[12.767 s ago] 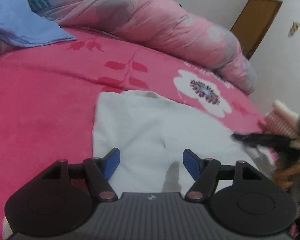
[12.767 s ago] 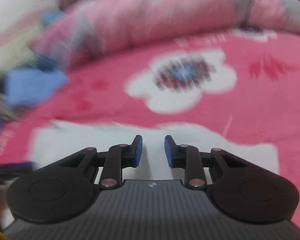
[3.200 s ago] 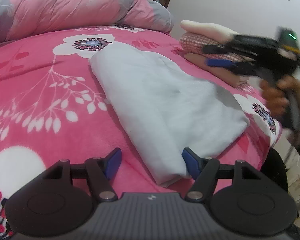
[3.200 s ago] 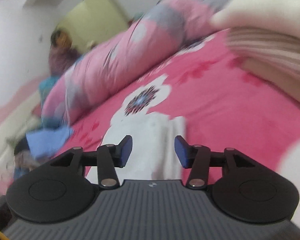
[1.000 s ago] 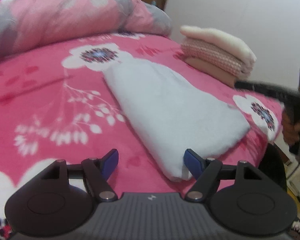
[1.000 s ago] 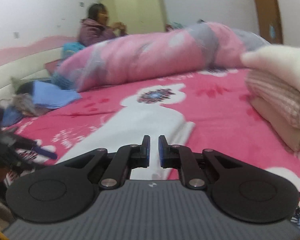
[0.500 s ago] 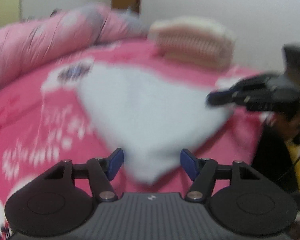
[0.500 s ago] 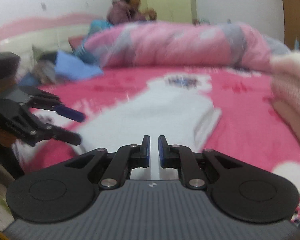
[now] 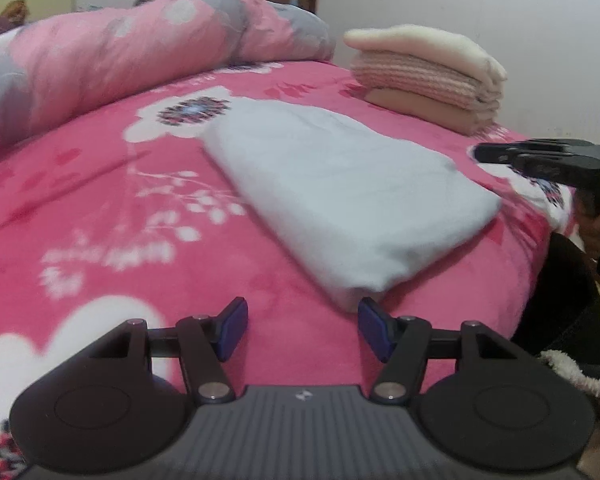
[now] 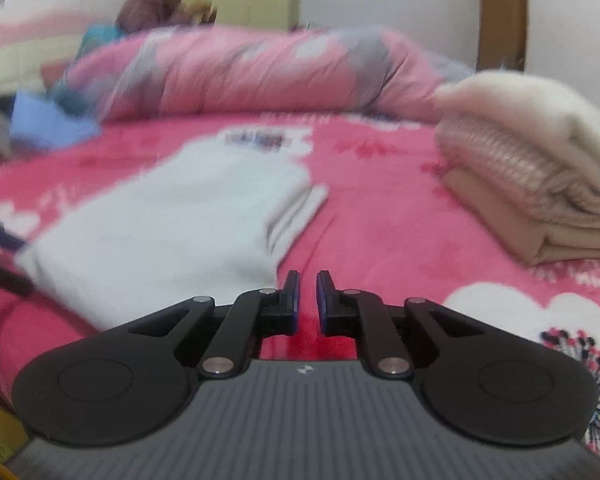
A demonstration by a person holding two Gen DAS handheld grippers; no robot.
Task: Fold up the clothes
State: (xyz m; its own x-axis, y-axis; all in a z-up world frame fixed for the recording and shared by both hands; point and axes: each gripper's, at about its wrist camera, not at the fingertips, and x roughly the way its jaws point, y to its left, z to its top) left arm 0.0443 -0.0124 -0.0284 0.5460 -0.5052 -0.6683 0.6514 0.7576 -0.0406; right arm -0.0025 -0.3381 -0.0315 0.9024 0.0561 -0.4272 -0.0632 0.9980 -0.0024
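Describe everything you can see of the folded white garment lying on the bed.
The white garment is a pale, soft-looking cloth folded into a long, flat, roughly rectangular bundle with rounded folded edges. It lies flat on the pink flowered bedspread, apart from the stack of folded clothes behind it. In the right wrist view, layered edges show at its far end. Neither gripper holds it: the left gripper is open just short of its near corner, the right gripper nearly closed beside it.

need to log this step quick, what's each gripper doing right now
Left gripper: open, holding nothing, just short of the folded white garment.
Right gripper: nearly shut with a narrow gap, nothing between the fingers.
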